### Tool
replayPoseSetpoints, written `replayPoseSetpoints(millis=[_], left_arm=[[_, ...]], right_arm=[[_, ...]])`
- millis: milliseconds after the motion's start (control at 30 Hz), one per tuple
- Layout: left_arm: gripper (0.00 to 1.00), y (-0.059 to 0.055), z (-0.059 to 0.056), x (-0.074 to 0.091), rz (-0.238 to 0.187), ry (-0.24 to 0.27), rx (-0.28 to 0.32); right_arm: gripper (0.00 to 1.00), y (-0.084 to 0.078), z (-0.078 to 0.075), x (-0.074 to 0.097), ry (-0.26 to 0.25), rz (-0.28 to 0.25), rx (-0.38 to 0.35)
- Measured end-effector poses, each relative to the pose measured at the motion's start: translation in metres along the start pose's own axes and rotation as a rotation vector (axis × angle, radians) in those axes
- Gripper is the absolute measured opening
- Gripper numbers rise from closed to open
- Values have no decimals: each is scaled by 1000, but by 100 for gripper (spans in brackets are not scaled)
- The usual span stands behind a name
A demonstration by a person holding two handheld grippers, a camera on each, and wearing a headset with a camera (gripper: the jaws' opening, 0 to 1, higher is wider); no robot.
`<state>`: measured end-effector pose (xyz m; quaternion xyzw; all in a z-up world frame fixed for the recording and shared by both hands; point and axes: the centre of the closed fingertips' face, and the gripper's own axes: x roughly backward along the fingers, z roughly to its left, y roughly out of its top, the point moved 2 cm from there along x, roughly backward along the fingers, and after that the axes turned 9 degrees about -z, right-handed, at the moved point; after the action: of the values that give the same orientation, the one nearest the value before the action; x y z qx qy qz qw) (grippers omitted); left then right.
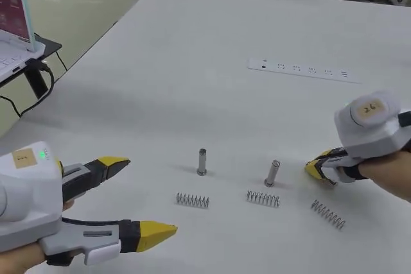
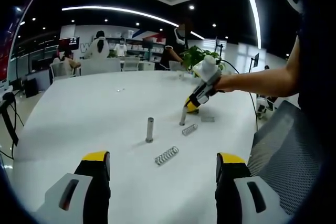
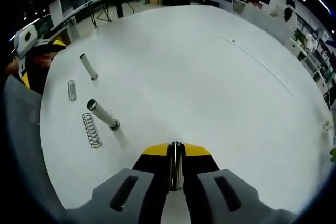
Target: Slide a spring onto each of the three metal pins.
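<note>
Two metal pins stand upright on the white table (image 1: 192,94): one (image 1: 202,161) at the middle, one (image 1: 273,172) to its right. Three springs lie in front of them, a left one (image 1: 192,200), a middle one (image 1: 263,198) and a right one (image 1: 328,214). My left gripper (image 1: 138,198) hovers open at the near left, with the left spring (image 2: 167,155) beyond its jaws. My right gripper (image 1: 321,170) rests low on the table right of the second pin. It is shut on a third metal pin (image 3: 175,165).
A white power strip (image 1: 302,70) lies farther back on the table. An open laptop (image 1: 13,24) sits on a stand off the left edge. A mesh chair (image 2: 294,150) stands by the table's right side. Wide bare tabletop lies behind the pins.
</note>
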<state>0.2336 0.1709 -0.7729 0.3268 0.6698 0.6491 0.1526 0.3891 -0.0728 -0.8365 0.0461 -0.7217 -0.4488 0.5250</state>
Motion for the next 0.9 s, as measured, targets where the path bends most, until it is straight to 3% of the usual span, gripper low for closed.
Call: replayPoseSetpoints(millis=[900], left_arm=[[79, 13, -9, 3, -24, -28, -42]], right_arm=[[5, 10, 6, 40, -52, -62, -21]])
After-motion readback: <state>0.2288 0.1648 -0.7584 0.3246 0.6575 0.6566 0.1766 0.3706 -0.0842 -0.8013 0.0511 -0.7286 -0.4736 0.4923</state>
